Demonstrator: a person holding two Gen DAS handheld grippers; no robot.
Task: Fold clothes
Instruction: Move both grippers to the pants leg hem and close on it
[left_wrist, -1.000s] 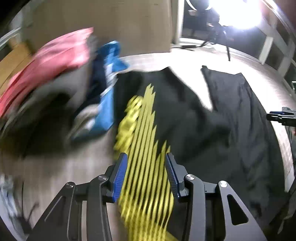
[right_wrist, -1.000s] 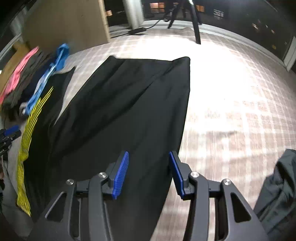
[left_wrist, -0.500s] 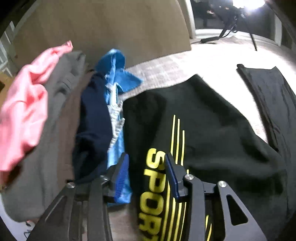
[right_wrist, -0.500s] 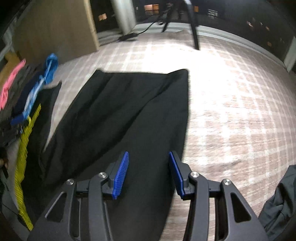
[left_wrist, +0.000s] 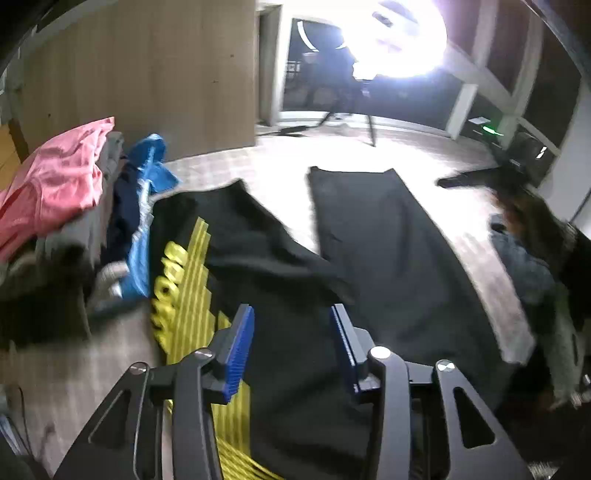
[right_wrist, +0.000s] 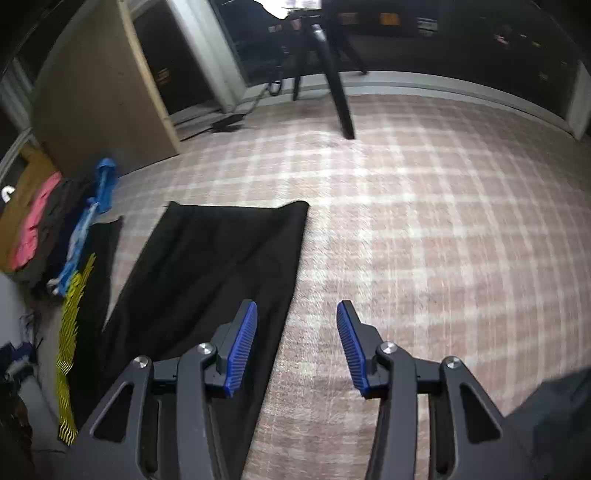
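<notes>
While black trousers (right_wrist: 207, 280) are spread flat on the plaid carpet (right_wrist: 424, 229), legs toward 12 o'clock | left gripper (left_wrist: 291, 343) jaws wide, nothing held, over the yellow-printed leg | right gripper (right_wrist: 297, 339) jaws wide, nothing held, at 3 o'clock hem edge | fold stage not settled | edges are best matched, cloth kept taut.

Each claw is built alike. The left claw (left_wrist: 291, 345) has two black, angular finger arms with triangular cut-outs, joined by silver round-headed screws (left_wrist: 380, 352) at the pivots. Its inner faces carry ribbed blue pads (left_wrist: 240, 350), set just ahead of those screws. The right claw (right_wrist: 297, 345) shows the same black frame, the same triangular openings behind its silver pivot screws, and matching ridged blue pads (right_wrist: 242, 349) on the inner side of both fingers.
</notes>
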